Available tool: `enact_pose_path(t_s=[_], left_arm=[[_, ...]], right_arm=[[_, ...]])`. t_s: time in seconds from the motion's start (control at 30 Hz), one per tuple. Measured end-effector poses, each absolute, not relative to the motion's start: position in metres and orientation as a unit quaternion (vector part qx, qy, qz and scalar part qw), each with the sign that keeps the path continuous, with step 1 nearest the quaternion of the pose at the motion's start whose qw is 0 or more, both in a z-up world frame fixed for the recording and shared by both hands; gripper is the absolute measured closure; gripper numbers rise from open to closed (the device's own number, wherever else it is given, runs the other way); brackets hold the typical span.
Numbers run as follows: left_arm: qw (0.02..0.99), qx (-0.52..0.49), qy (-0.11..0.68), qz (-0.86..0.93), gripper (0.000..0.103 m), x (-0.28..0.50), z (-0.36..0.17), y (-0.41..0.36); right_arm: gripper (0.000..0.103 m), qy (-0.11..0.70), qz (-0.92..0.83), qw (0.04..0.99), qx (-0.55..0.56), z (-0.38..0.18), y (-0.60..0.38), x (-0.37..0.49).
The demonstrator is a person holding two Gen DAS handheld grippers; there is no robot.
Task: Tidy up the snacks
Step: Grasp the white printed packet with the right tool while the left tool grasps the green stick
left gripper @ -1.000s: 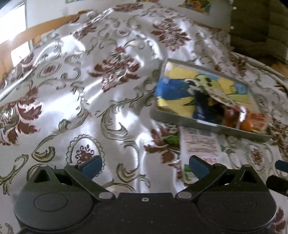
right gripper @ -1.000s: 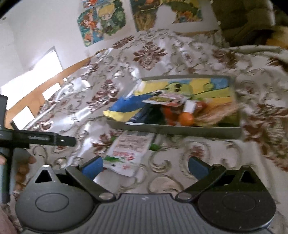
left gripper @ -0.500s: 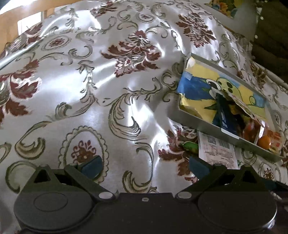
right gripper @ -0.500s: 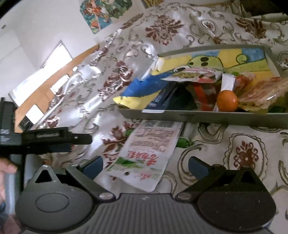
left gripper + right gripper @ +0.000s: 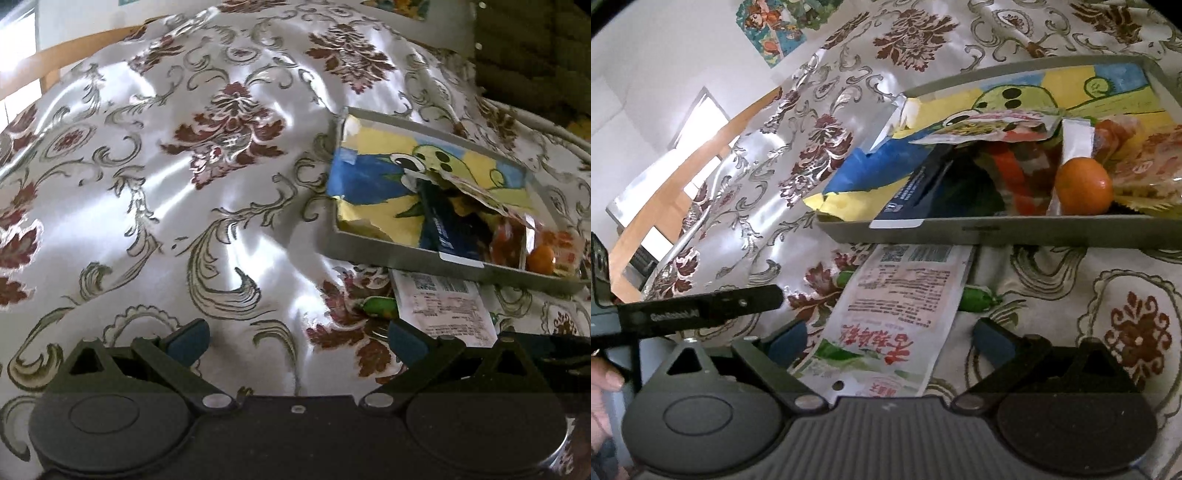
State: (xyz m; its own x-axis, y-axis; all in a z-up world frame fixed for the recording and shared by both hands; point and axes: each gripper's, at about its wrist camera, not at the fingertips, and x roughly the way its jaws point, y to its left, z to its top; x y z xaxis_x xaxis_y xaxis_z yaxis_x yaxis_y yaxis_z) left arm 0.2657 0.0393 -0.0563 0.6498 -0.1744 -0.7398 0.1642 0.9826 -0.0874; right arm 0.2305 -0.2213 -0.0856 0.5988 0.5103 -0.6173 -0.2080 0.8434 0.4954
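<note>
Both grippers gape wide, empty: the right gripper (image 5: 890,341) straddles a white snack packet (image 5: 897,310) lying on the surface just before the tray (image 5: 997,230); the left gripper (image 5: 295,338) hovers beside.

Floral tablecloth (image 5: 229,206) bears tray (image 5: 1015,230), snack packet (image 5: 897,314).

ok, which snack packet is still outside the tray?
The white packet with red lettering, lying flat on the tablecloth in front of the grey tray, between the open right tool's fingers. The other packets sit inside the tray.
</note>
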Motion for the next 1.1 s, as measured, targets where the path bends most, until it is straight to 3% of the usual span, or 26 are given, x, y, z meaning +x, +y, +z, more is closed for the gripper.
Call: enact_pose_path(t_s=[0.13,0.23,0.43,0.53,0.6,0.67,0.8,0.93,1.1], left_arm=[[0.909,0.003,0.405,-0.098,0.001,0.265,-0.057,0.038],[0.909,-0.002,0.407,-0.095,0.001,0.266,-0.058,0.039],[0.908,-0.015,0.41,-0.088,0.001,0.268,-0.058,0.045],[0.909,-0.017,0.408,-0.084,0.001,0.268,-0.056,0.047],[0.91,-0.019,0.406,-0.084,0.001,0.269,-0.055,0.048],[0.909,-0.022,0.407,-0.088,0.001,0.269,-0.055,0.049],[0.906,-0.02,0.411,-0.1,0.001,0.269,-0.059,0.046],[0.905,-0.012,0.409,-0.116,0.001,0.268,-0.062,0.043],[0.907,0.006,0.399,-0.136,0.001,0.266,-0.062,0.037]], right_arm=[[0.022,0.404,0.221,0.86,0.221,-0.087,-0.223,0.234],[0.026,0.402,0.223,0.848,0.263,-0.095,-0.231,0.241],[0.019,0.39,0.235,0.851,0.263,-0.106,-0.228,0.262],[0.021,0.393,0.234,0.851,0.257,-0.108,-0.223,0.265],[0.034,0.395,0.231,0.853,0.251,-0.105,-0.221,0.262],[0.06,0.397,0.225,0.852,0.255,-0.103,-0.225,0.259],[0.07,0.391,0.236,0.839,0.296,-0.105,-0.233,0.26],[0.06,0.396,0.244,0.817,0.34,-0.115,-0.23,0.267],[0.086,0.401,0.221,0.811,0.365,-0.115,-0.23,0.267]])
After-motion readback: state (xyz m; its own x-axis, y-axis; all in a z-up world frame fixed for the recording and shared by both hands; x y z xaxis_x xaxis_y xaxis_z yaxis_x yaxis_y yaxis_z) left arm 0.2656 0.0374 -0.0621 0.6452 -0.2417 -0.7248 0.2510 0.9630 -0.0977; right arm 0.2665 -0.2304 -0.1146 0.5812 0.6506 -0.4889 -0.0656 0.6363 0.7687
